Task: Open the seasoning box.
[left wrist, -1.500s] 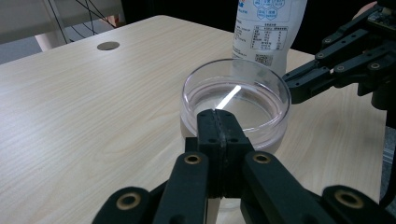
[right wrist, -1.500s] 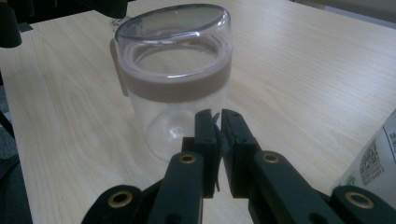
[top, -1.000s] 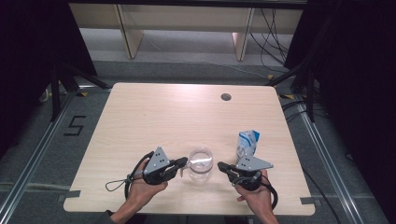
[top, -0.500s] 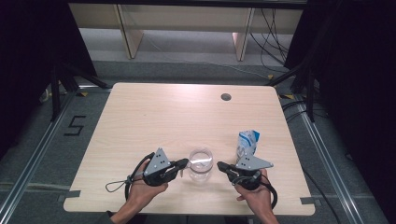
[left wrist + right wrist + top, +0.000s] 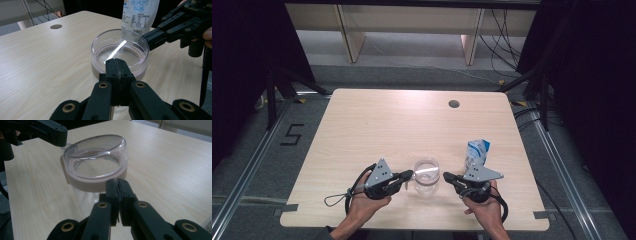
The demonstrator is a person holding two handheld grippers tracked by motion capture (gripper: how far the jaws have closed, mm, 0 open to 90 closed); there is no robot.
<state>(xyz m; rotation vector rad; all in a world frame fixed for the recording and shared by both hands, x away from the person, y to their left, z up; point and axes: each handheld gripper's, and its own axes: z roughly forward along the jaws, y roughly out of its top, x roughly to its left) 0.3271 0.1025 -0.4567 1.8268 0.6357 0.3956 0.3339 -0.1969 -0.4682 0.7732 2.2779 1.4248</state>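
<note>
We have the jar standing upright on the table, near the front edge and about midway across, and a gripper on either side of it. It is clear, open at the top, with a pale pinkish band under its rim. From the jar, our left gripper sits at nine o'clock and our right gripper at three o'clock, both pointing inward at it. A blue and white carton stands just beyond the right gripper, at about two o'clock from the jar.

Both sets of jaws are pressed together with nothing between them. In the left gripper view the closed tips sit right at the jar's near rim; whether they touch the glass we cannot tell. In the right gripper view the closed tips lie against or just short of the pink band.

We judge this to be the very start: hands set, jar flanked, nothing gripped. Next, one gripper must part its jaws wide enough to take the jar's wall or rim, or back off a little to make room. With smooth glass, we would close gently on the band and keep the jar level, minding the carton close by at the right.
</note>
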